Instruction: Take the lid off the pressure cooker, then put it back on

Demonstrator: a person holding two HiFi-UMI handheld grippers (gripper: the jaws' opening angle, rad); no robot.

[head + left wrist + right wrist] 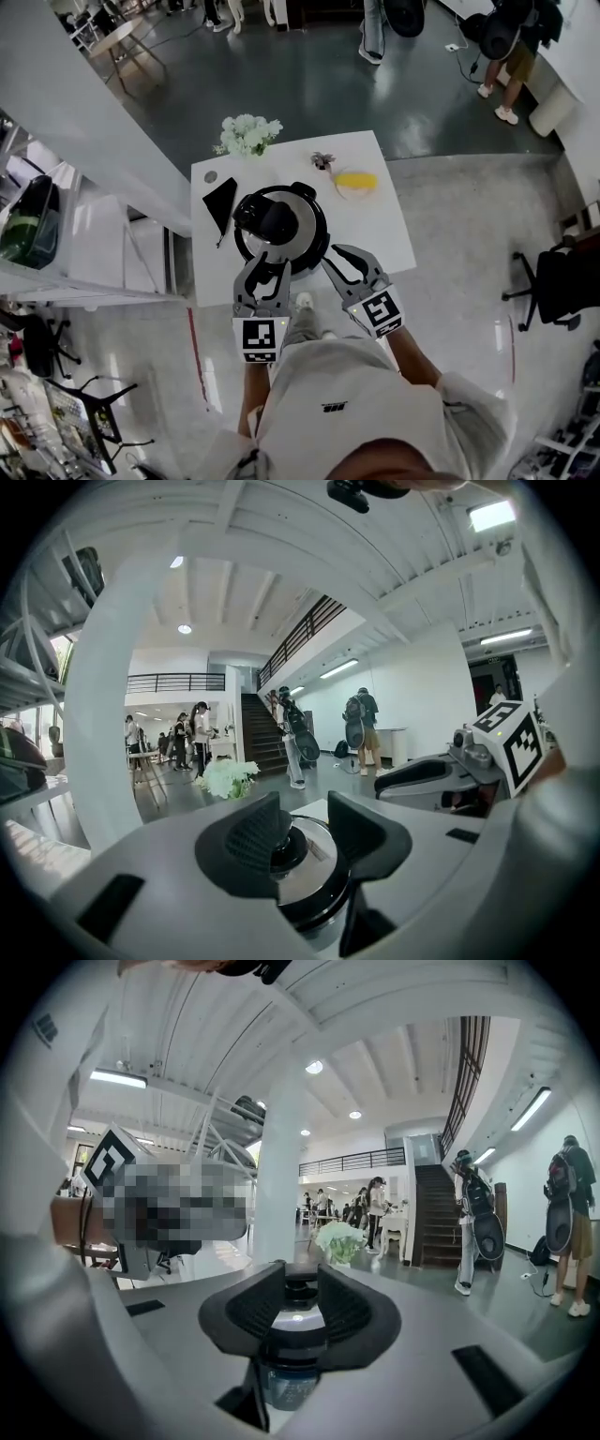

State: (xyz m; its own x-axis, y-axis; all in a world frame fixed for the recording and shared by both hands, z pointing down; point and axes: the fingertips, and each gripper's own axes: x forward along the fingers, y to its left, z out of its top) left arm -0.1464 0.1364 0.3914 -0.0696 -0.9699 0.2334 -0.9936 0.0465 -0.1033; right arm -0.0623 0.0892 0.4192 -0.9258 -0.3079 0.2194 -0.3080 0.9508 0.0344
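Observation:
The pressure cooker (281,246), steel with a black lid handle (272,217), stands on the white table (389,234) near its front edge, lid on. My left gripper (270,262) hovers at the cooker's near rim, jaws shut with nothing in them. My right gripper (336,253) is beside it at the cooker's near right, jaws also close together and holding nothing. In the left gripper view the lid (314,874) lies just beyond the left gripper (305,822). In the right gripper view the cooker (298,1321) sits straight ahead of the right gripper (300,1302).
On the table behind the cooker are white flowers (248,134), a yellow item on a plate (356,182), a black triangular piece (222,203) and a small dark object (322,160). A black office chair (553,286) stands right. People stand far back.

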